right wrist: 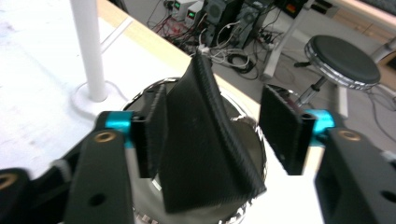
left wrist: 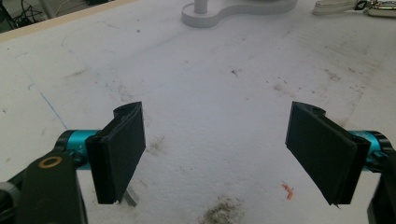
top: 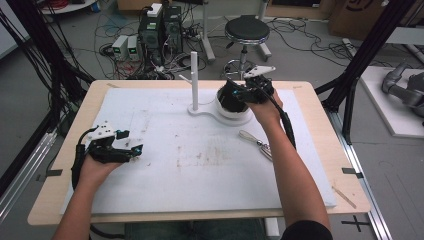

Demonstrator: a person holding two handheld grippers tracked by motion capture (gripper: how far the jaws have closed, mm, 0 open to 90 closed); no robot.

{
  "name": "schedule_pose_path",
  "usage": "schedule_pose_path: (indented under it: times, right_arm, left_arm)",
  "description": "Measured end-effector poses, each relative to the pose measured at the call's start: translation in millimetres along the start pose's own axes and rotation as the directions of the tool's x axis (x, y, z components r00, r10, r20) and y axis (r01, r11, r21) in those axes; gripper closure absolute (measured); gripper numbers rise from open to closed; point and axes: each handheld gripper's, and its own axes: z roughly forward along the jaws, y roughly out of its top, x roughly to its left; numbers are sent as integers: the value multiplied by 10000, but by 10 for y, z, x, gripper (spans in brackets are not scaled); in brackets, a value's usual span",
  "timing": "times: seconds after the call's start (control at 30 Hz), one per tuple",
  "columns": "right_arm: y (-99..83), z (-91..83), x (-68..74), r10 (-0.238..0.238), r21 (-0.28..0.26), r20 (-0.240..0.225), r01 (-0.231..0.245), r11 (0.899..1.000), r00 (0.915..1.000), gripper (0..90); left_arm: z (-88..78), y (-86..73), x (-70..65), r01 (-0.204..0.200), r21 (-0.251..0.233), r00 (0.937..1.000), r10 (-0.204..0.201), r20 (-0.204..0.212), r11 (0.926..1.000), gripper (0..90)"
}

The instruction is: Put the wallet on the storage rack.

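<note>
Directly below the parted right gripper (right wrist: 224,135), a black cloth (right wrist: 201,140) is seen draped into the bowl (top: 234,111), unclamped, nearer this hand.

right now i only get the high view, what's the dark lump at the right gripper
observer: a black cloth, standing up on edge between the jaws of the right gripper.
operator: is it clamped
observer: no, the jaws stand apart. The cloth leans on one pad and a gap shows beside the other.
operator: whats under it
observer: a shiny metal bowl. The cloth's lower end sits inside its rim.
</note>
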Motion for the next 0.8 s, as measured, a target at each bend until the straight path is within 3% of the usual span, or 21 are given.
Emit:
schedule_pose_path:
  times: [0.1, 0.13, 0.23, 0.3, 0.33, 0.37, 0.6, 0.67, 0.8]
  right_arm:
    - [-96, -138, 20, -51, -505, 160, 59, 9987, 9999, 410]
    - [-140, -191, 8, 165, 10, 212, -165, 9999, 9996, 354]
    - [-188, -247, 2, 290, 248, 119, -293, 9993, 9995, 348]
    - [-274, -340, 34, 227, -311, 283, -218, 9993, 9993, 347]
    - [-285, -363, 33, 245, -155, 251, -241, 9996, 9994, 344]
    - [-367, -442, 51, 406, -448, 131, -400, 9982, 9991, 343]
    - [-640, -665, 111, 1001, -709, -135, -1008, 9924, 9949, 316]
    - [-797, -757, 163, 1191, -765, -299, -1211, 9897, 9924, 304]
    - [-953, -817, 237, 1240, -860, -384, -1269, 9882, 9915, 297]
  left_arm:
    - [0, 14, -15, -24, -61, 10000, 24, 33, 10000, 199]
    - [-1, 20, -18, -73, -59, 10000, 74, 44, 10000, 199]
    - [-5, 34, -32, -136, -70, 9999, 136, 59, 9999, 199]
    - [-8, 42, -39, -152, -81, 9999, 153, 64, 9999, 200]
    - [-9, 46, -44, -133, -98, 9999, 134, 60, 9999, 199]
    - [-11, 48, -47, -124, -128, 9999, 125, 61, 9998, 199]
    - [-18, 62, -43, -177, -170, 9998, 179, 84, 9997, 200]
    - [-12, 64, -35, -154, -199, 9999, 155, 72, 9997, 200]
    - [2, 66, -35, -136, -220, 9999, 138, 94, 9997, 199]
